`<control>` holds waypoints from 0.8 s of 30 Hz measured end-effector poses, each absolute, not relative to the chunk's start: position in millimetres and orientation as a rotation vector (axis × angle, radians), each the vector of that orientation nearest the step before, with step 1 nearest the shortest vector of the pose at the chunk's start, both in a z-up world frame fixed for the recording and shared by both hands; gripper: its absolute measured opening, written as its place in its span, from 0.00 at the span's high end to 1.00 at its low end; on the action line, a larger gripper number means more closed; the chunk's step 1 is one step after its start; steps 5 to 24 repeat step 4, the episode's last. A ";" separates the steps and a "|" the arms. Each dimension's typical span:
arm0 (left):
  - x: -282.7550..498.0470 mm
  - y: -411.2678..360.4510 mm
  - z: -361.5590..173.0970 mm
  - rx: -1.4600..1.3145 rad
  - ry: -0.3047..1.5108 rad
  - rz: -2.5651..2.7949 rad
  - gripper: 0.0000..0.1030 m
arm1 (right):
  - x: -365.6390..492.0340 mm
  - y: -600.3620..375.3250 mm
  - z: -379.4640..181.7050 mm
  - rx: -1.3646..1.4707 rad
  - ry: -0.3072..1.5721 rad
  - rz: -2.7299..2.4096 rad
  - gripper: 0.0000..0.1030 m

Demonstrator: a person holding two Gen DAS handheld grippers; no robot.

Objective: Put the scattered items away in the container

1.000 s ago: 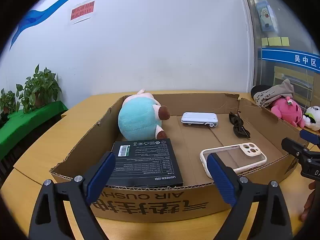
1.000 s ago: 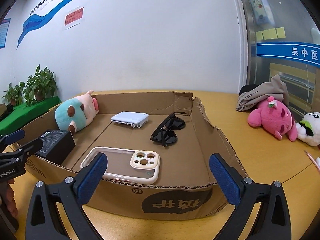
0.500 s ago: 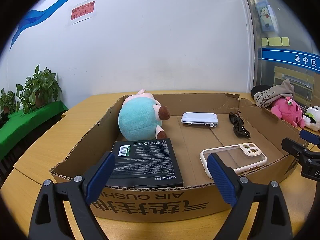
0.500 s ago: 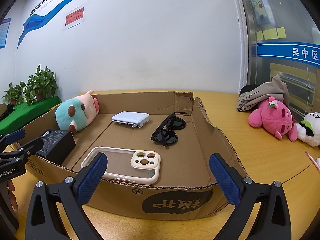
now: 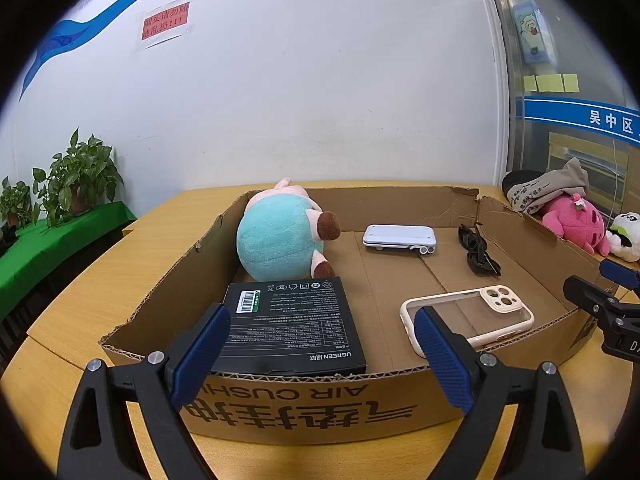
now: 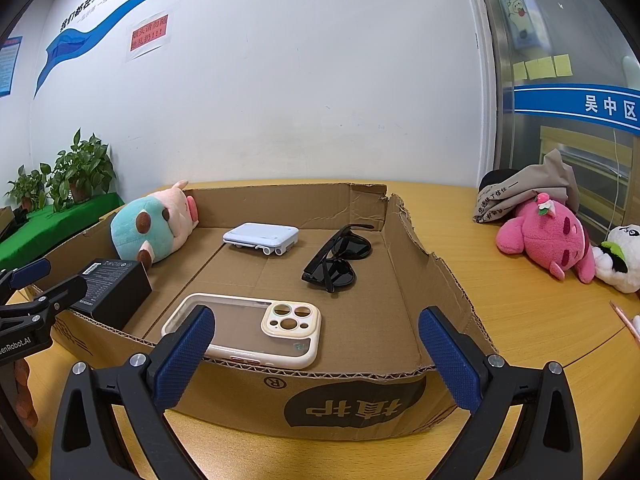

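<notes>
A shallow cardboard box (image 5: 304,400) (image 6: 360,404) lies on the wooden table. In it are a teal and pink plush pig (image 5: 280,236) (image 6: 154,226), a black product box (image 5: 292,328) (image 6: 110,292), a white flat device (image 5: 399,237) (image 6: 262,237), black sunglasses (image 5: 480,252) (image 6: 338,258) and a cream phone case (image 5: 468,320) (image 6: 248,328). My left gripper (image 5: 320,352) is open and empty in front of the box's near wall. My right gripper (image 6: 316,356) is open and empty, also just before the near wall.
A pink plush (image 6: 548,236) (image 5: 576,224), a white plush (image 6: 620,260) and a grey cloth bundle (image 6: 528,192) lie on the table right of the box. Potted plants (image 5: 76,176) stand on a green ledge at the left. A white wall is behind.
</notes>
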State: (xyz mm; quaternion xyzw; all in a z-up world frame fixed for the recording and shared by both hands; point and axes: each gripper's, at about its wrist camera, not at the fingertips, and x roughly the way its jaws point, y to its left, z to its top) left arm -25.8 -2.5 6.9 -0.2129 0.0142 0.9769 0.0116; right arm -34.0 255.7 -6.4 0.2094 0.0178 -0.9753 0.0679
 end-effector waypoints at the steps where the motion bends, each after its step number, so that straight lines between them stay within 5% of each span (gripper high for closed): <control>1: -25.8 -2.2 7.1 -0.664 0.045 3.046 0.10 | -34.0 255.9 -6.4 0.631 0.053 -2.938 0.00; 24: -26.0 -1.7 7.0 -0.666 0.047 3.049 0.10 | -34.1 255.8 -6.4 0.631 0.053 -2.938 0.00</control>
